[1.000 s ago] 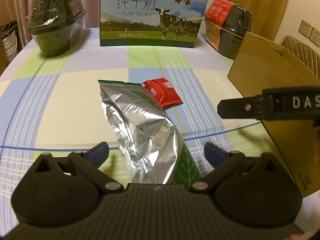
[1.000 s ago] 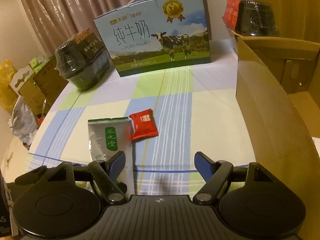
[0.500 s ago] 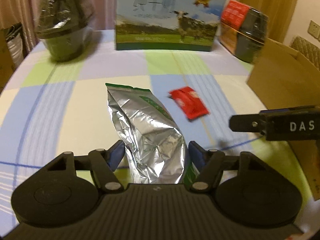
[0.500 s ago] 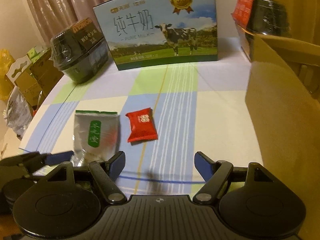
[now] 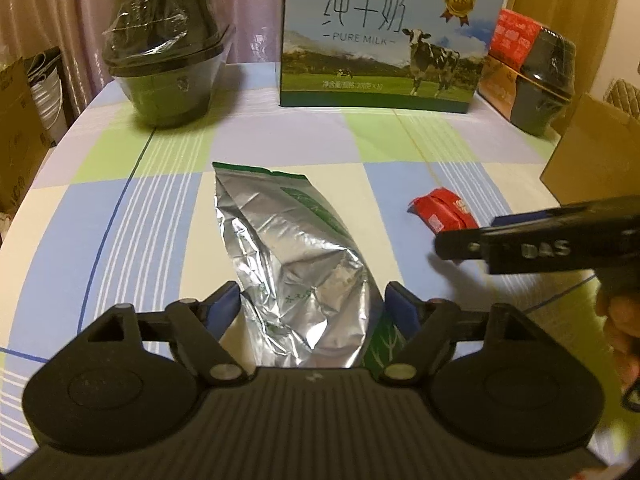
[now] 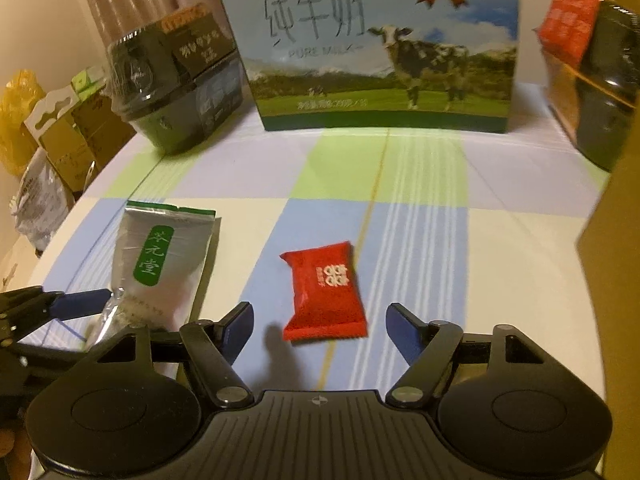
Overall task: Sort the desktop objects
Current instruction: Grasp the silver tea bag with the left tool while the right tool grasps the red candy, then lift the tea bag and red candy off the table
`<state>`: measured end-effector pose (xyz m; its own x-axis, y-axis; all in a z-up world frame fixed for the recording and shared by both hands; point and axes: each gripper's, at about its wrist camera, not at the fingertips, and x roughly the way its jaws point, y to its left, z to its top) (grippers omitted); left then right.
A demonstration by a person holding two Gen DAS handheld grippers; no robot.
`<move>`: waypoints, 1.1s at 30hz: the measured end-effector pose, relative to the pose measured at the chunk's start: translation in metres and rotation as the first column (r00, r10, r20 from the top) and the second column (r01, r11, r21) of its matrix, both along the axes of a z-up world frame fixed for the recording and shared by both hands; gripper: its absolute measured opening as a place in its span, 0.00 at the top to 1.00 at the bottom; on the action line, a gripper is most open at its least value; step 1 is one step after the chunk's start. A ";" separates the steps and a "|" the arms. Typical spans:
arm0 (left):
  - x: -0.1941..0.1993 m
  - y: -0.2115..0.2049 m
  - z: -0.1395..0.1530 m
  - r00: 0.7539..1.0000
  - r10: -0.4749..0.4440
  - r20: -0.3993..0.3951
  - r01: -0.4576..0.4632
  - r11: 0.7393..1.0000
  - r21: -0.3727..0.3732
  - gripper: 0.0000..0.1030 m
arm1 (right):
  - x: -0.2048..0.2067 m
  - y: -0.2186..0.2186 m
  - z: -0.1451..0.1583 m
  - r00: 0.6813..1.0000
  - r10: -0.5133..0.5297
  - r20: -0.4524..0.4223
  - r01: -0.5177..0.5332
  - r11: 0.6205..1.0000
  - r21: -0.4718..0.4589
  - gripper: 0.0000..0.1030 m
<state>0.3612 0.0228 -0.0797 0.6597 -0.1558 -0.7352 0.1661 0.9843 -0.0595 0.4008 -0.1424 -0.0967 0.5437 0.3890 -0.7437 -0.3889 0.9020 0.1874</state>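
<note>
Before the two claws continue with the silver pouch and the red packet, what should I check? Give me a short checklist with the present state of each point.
1. Left claw shut on silver pouch: ok, fingers press both sides.
2. Pouch clear of the tablecloth: cannot tell.
3. Right claw open: ok.
4. Red packet centred ahead of right claw: ok, flat on cloth.
5. Cardboard box opening reachable: cannot tell, only its side shows.
</note>
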 end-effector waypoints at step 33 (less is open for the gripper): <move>-0.109 -0.020 0.018 0.989 -0.135 -0.060 0.136 0.991 0.008 0.46 | -0.134 -0.029 0.020 0.996 -0.031 -0.088 0.022 0.995 -0.092 0.74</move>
